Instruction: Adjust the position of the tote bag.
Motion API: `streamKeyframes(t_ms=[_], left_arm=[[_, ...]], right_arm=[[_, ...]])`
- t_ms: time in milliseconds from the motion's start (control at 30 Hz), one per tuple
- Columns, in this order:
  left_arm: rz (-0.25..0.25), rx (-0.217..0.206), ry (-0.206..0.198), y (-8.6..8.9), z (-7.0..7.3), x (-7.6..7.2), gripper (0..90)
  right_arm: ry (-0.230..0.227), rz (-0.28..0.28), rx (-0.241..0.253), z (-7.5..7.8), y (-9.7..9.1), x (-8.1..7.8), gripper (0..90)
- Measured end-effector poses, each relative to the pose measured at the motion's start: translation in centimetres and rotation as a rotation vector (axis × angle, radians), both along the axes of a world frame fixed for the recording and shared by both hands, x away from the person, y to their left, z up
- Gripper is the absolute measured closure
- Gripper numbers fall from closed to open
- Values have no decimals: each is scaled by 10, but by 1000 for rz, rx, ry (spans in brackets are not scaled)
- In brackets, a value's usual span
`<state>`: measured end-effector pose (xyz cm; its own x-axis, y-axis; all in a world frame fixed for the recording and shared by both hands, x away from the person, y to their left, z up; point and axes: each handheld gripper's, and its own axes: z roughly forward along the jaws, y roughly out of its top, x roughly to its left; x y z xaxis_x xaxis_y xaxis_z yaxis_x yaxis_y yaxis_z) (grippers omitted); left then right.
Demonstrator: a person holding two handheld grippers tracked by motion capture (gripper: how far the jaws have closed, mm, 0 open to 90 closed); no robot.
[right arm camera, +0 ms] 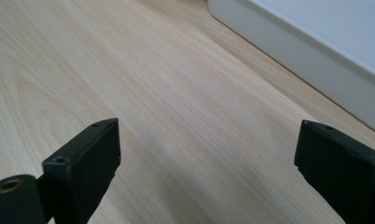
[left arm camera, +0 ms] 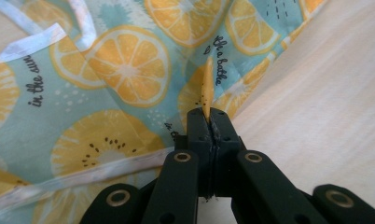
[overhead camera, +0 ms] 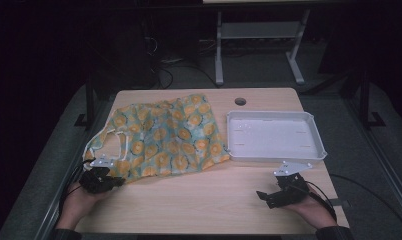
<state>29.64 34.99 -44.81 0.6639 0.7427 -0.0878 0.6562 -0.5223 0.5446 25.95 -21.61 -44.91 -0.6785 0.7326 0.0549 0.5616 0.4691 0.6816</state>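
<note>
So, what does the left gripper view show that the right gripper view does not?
Left gripper view: the left tongs shut on a raised fold of the lemon-print cloth, which carries printed words and a white hem.

Right gripper view: the right tongs wide open with nothing between them, and the side wall of the white tray.

Both: the pale wooden table under black jaws.

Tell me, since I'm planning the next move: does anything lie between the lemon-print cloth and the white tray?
Nothing visible: bare wood separates the cloth from the tray. The left hand-held gripper already pinches its edge.
</note>
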Motion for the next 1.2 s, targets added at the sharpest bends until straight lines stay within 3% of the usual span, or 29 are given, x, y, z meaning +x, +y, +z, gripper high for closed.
streamKeyframes(t_ms=[200,600,900,1200], left_arm=[[-61,-12,21,-12,2,-3,889],[-160,-104,45,-38,5,-9,889],[-186,-200,64,-51,7,-9,889],[-249,-220,70,-73,8,-8,889]], right_arm=[[2,0,-1,0,0,0,63],[2,2,-5,-1,0,1,63],[11,0,-6,-2,1,1,63],[19,-3,-10,-2,1,1,63]])
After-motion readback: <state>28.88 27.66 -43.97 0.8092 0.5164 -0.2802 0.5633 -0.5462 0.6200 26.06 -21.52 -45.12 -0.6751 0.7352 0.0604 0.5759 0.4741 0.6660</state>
